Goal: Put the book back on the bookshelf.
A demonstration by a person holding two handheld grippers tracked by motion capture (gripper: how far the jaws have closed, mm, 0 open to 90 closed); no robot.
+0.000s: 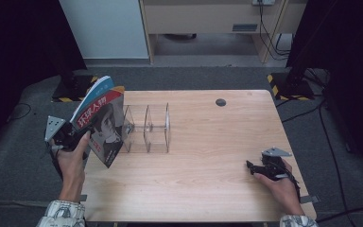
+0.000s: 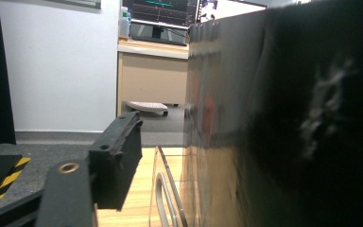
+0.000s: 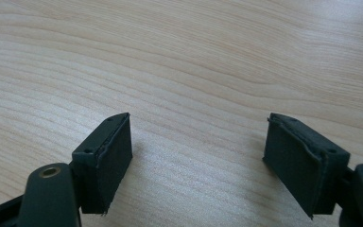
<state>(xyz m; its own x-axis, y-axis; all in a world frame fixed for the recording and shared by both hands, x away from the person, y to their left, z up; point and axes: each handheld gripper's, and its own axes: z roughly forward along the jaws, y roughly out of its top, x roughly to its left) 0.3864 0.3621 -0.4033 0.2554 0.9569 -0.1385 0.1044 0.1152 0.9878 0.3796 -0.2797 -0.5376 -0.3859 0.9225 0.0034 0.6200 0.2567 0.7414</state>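
Wooden bench (image 1: 203,165) carries a clear rack (image 1: 147,128); my left hand-held gripper (image 1: 71,133) clamps a magazine (image 1: 101,124) upright beside it, probably for slotting. My right hand-held gripper (image 3: 196,161) rests apart, empty.

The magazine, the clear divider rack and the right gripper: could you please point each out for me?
magazine (image 1: 105,126), high view, front cover.
clear divider rack (image 1: 167,127), high view, rightmost panel.
right gripper (image 3: 198,156), right gripper view, midway between its open jaws.
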